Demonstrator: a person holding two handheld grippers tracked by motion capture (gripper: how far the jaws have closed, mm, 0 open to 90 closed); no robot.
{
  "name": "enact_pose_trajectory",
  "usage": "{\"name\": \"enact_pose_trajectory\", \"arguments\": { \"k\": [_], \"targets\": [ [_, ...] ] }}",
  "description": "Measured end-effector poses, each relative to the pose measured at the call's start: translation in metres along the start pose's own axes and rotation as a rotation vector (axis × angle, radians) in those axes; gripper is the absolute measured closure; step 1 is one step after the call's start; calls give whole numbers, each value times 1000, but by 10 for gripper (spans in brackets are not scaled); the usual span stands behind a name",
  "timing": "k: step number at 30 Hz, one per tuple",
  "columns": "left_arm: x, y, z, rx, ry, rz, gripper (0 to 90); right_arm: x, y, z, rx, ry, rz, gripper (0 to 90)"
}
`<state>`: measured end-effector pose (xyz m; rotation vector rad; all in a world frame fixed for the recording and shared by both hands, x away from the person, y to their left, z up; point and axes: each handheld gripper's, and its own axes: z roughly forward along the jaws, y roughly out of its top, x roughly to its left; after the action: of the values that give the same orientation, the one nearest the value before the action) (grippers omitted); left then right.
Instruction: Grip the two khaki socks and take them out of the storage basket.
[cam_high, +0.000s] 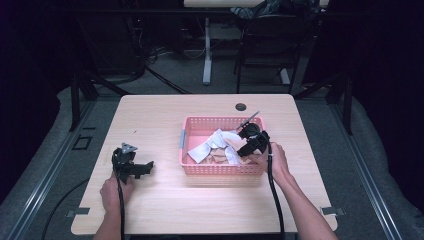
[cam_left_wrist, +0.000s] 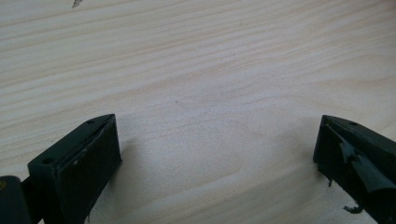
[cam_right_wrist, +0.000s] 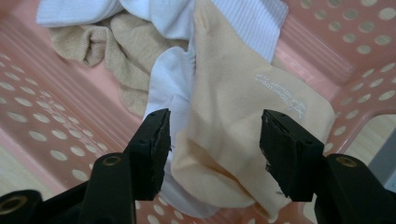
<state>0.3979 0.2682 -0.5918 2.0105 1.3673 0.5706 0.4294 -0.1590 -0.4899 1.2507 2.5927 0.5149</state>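
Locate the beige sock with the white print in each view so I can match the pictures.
High view: the beige sock lies low in the pink basket, just left of the right gripper.
Left gripper view: not in it; bare wooden table between open jaws.
Right gripper view: centre, between the jaws, on white socks.
Shared landmark: the pink basket's perforated wall.
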Motion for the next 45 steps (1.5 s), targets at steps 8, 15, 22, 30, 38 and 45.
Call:
{"name": "enact_pose_trajectory", "arguments": {
  "k": [8, 15, 22, 30, 38, 45],
  "targets": [
    [0, 0, 0, 0, 0, 0, 3, 4, -3, 18, 57, -47, -8, 566],
    [0, 0, 0, 0, 0, 0, 3, -2, -6, 16, 28, -41, 23, 839],
    [0, 0, 0, 0, 0, 0, 3, -3, -6, 5, -7, -71, 17, 864],
    [0, 0, 0, 0, 0, 0, 3, -10, 2, -30, -113, -42, 48, 867],
    [0, 0, 0, 0, 0, 0, 3, -18, 8, -62, -192, -28, 70, 869],
    [0, 0, 0, 4, 0, 3, 3, -23, 12, -86, -254, -23, 80, 870]
  ]
}}
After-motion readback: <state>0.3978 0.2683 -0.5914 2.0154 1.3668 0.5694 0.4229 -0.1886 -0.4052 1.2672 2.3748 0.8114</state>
